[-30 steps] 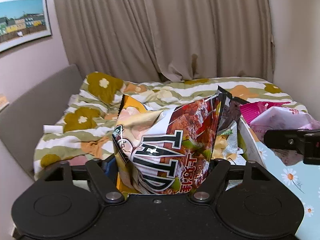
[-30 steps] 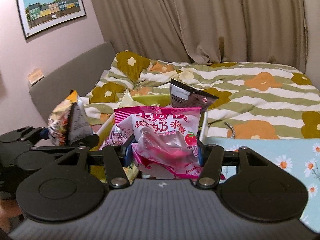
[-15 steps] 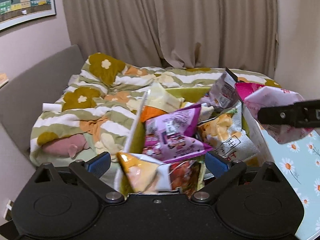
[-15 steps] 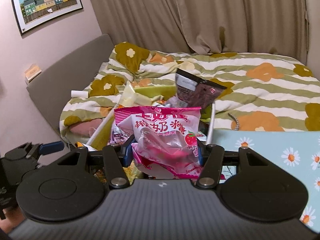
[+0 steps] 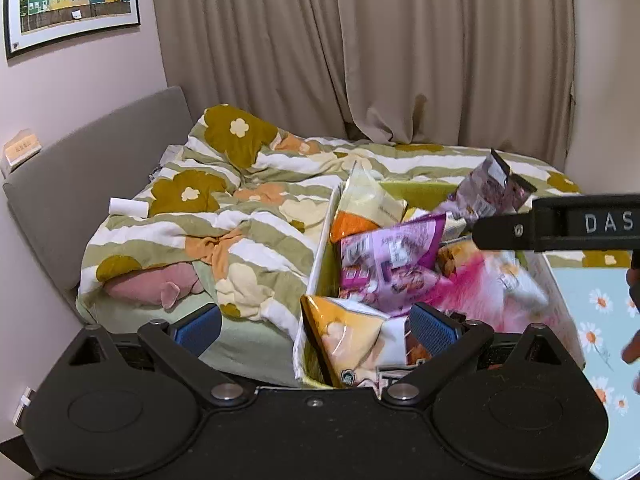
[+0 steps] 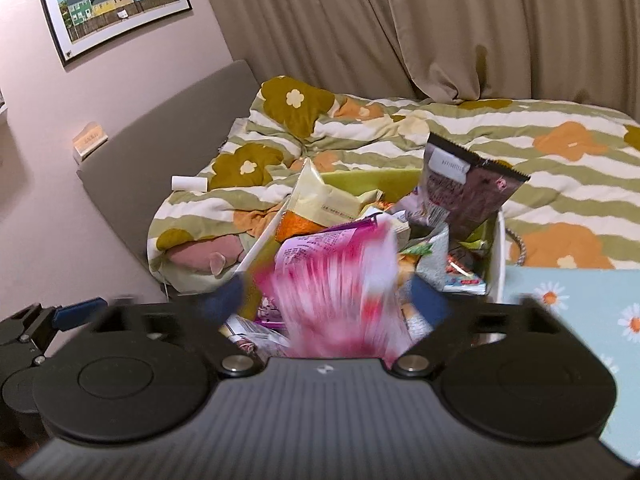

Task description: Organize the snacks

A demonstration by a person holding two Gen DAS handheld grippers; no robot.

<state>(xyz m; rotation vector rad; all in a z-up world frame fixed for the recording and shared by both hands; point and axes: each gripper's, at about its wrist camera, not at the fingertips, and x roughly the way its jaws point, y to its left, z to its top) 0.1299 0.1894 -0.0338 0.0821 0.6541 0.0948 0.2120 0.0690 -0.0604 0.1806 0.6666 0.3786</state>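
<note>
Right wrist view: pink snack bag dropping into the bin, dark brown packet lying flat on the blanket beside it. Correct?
Not quite. In the right wrist view the dark brown packet stands upright inside the bin, poking above the other snacks, not flat on the blanket. The rest holds: the blurred pink snack bag is between the opening jaws of the right gripper, over the bin.

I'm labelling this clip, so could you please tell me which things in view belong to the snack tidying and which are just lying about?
Part of the job:
- snack box
- pink bag, dropping from the opening right gripper
- orange bag
- purple bag

Just lying about:
- floral duvet
- pink plush
- framed picture
</note>
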